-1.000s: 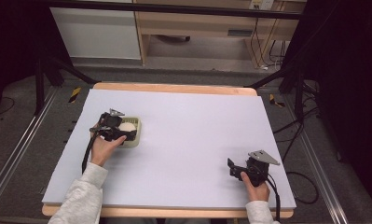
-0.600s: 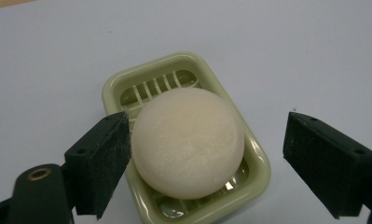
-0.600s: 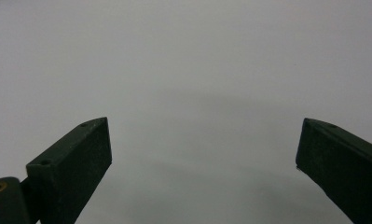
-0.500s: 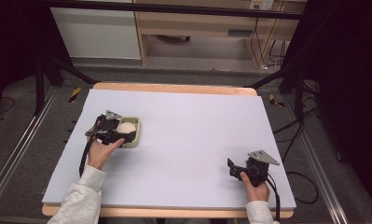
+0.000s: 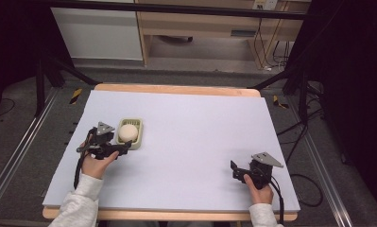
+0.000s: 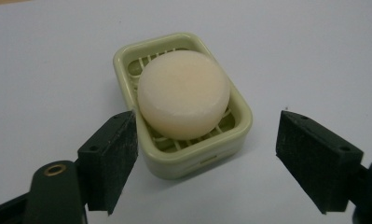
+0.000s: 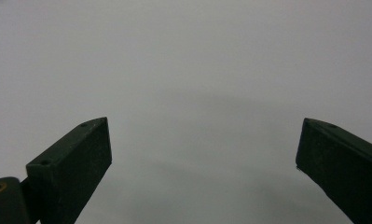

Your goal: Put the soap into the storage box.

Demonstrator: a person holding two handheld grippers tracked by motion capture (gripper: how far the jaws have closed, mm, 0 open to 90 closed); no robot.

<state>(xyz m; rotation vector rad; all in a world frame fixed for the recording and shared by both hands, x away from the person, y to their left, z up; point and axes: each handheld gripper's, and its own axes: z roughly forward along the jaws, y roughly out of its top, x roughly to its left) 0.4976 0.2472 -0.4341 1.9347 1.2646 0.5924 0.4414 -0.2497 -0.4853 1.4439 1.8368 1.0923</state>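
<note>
- Step in hand, as I read it: you're lining up your left hand-held gripper (image 5: pixel 121 147) on the soap dish (image 6: pixel 181 103); no grasp made yet.
- Soap dish: pale green, sits flat on the bench (image 5: pixel 195 137) at its left-middle part, round cream soap bar (image 6: pixel 183 93) lying inside on the slotted grid.
- Left hand-held gripper: released, jaws wide apart. In the left gripper view, one jaw sits just beside or touching the dish's near left corner, can't tell which; the other is well clear on the far side. It holds nothing.
- Next move probably calls for: push forward so both jaws straddle the dish walls, square them up, then squeeze. Or go higher for the soap bar alone; it looks smooth and could slip.
- Right hand-held gripper (image 5: pixel 235 171): also released, jaws spread wide, empty, parked low over bare bench near the front right, well apart from the dish.
- Risk: an off-centre squeeze may just shove the dish sideways.
</note>
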